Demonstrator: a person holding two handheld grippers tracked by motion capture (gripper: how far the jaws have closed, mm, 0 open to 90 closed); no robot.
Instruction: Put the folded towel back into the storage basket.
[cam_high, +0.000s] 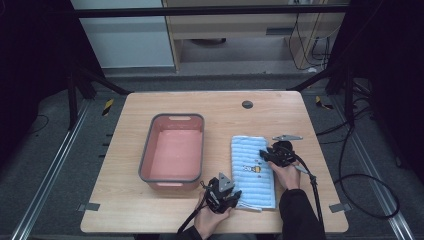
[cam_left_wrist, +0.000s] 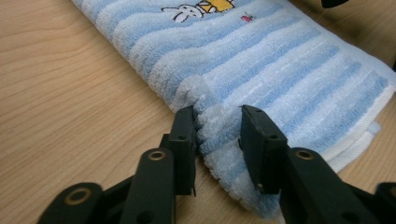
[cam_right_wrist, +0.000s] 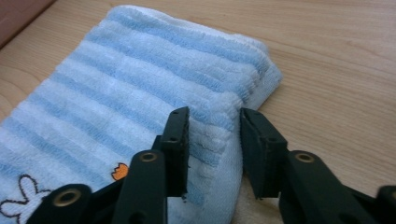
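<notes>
A folded blue-and-white striped towel (cam_high: 252, 170) with a small rabbit picture lies flat on the wooden table, right of the middle. My left gripper (cam_high: 235, 197) is at the towel's near left corner. In the left gripper view its jaws (cam_left_wrist: 217, 116) pinch the towel's (cam_left_wrist: 261, 60) long edge, and the pile puckers between the pads. My right gripper (cam_high: 264, 155) is at the towel's right edge, toward the far end. In the right gripper view its jaws (cam_right_wrist: 214, 116) close on a fold of towel (cam_right_wrist: 116, 84) near the corner.
A pink basin with a grey rim (cam_high: 178, 116) stands just left of the towel, nothing inside it. A small dark round disc (cam_high: 247, 104) sits near the table's far edge. Bare wood (cam_high: 125, 205) lies at the near left. Cables trail off the right side.
</notes>
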